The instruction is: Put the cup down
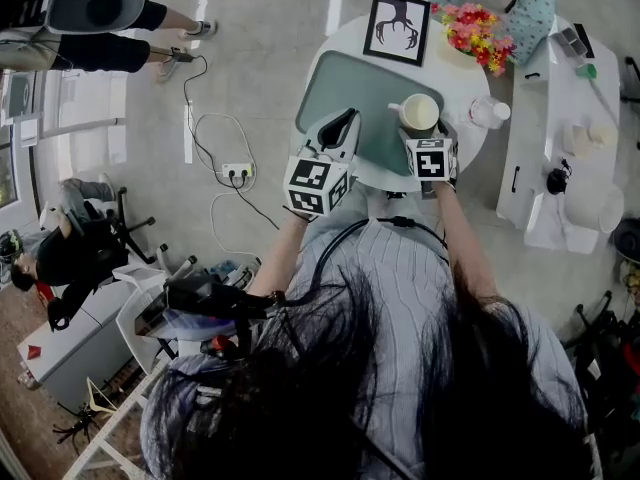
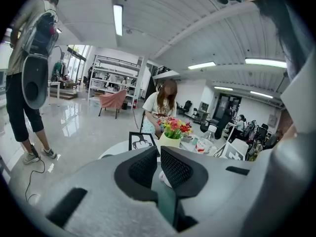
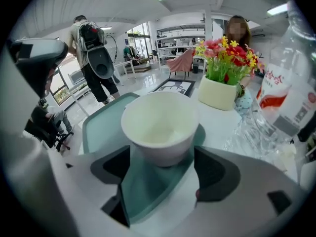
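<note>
A white cup (image 1: 418,113) stands upright on the green mat (image 1: 360,88) of the round white table. In the right gripper view the cup (image 3: 160,125) is empty and sits at the mat's (image 3: 103,125) near right edge. My right gripper (image 1: 424,138) is just behind the cup, and its jaws (image 3: 162,163) stand open on either side of the cup's base without touching it. My left gripper (image 1: 345,123) hovers over the mat's near edge, left of the cup. Its jaws (image 2: 159,154) are shut with nothing between them.
A framed black-and-white picture (image 1: 398,28), a pot of flowers (image 1: 478,30) and a plastic water bottle (image 1: 490,113) share the table. A person sits on the far side. Another person with a backpack (image 1: 90,8) stands at left. A white side table (image 1: 570,118) stands to the right, and cables with a power strip (image 1: 238,171) lie on the floor.
</note>
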`<state>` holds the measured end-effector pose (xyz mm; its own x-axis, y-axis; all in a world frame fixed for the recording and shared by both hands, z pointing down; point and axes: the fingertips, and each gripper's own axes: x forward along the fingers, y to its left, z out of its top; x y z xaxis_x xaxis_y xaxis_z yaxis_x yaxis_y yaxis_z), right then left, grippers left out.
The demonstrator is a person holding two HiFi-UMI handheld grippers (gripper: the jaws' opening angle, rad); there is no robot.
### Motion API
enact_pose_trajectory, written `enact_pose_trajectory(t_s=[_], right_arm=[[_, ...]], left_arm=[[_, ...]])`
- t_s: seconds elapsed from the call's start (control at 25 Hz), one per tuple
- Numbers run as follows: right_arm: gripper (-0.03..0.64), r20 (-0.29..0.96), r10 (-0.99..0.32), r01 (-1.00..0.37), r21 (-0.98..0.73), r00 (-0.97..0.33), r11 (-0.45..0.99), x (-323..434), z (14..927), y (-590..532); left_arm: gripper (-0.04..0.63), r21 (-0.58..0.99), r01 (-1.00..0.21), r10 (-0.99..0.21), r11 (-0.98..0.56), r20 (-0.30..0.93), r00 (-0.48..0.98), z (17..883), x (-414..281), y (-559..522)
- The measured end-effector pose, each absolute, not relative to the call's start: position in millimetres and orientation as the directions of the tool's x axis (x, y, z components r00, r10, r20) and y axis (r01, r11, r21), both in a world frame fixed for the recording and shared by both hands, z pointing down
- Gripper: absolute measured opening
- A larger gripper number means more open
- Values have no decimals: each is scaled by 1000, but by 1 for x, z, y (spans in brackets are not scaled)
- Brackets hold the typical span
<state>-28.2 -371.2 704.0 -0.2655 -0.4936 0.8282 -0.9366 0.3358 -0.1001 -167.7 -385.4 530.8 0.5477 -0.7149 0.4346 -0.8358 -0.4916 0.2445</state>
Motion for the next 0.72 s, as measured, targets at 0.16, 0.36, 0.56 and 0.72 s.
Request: enact_pose_trajectory(t_s=[0.16,0.36,0.56,0.72], right_arm=[[413,829,-479,-935,-138,-290,327,-26,702,-362],[411,809,-484,-927,-188,-333,324,-27,691,-351],[408,775,-512,-912,-201,-371,357,-33,677,-348],[380,762,-512,-902,-220,-397,373,-31,669,-336]], left_arm=[[34,238,-844,-726,-481,431,536,528,-165,-379],[34,226,-856,-748,-465,417,517,523,-161,-365],[34,226,-868,-768,-442,405,497,521,-156,-357],[34,226,-877,-786,-423,389,480,518,-148,-348]])
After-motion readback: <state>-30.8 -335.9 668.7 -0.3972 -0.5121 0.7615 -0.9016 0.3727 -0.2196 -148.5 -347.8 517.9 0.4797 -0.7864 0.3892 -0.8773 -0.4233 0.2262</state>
